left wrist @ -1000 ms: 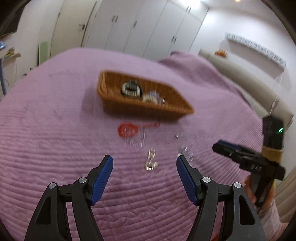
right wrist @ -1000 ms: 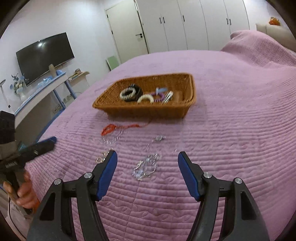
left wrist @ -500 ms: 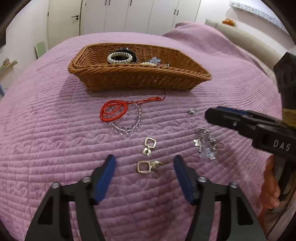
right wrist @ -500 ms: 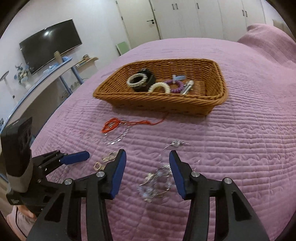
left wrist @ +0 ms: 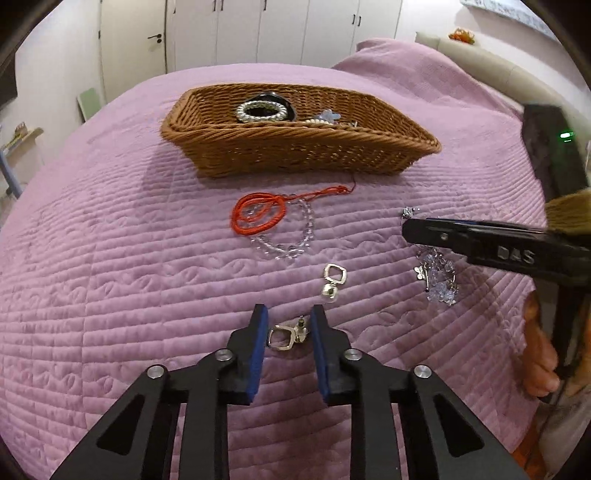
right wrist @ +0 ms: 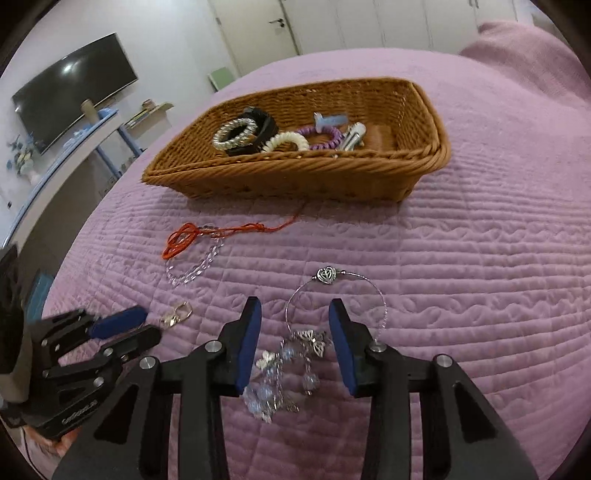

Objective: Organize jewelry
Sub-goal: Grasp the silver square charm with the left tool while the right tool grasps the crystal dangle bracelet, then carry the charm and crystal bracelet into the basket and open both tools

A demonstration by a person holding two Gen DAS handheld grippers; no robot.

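Note:
A wicker basket (left wrist: 295,158) with bracelets and hair ties stands on the purple bedspread; it also shows in the right wrist view (right wrist: 295,177). My left gripper (left wrist: 288,317) is partly closed, its pads either side of a silver square earring (left wrist: 284,338) lying on the bedspread. A second earring (left wrist: 334,280) lies just beyond. My right gripper (right wrist: 295,314) is open and low over a silver charm bracelet (right wrist: 291,365) with a heart bead (right wrist: 327,275). A red cord (left wrist: 258,214) and a clear bead bracelet (left wrist: 291,240) lie before the basket.
A TV (right wrist: 74,107) and a shelf stand at the left of the room. White wardrobes (left wrist: 280,33) line the far wall. The bed's headboard (left wrist: 498,74) is at the right.
Both grippers have dropped lower and closer to the bedspread. The left jaws have narrowed around the earring; the right jaws have come over the charm bracelet.

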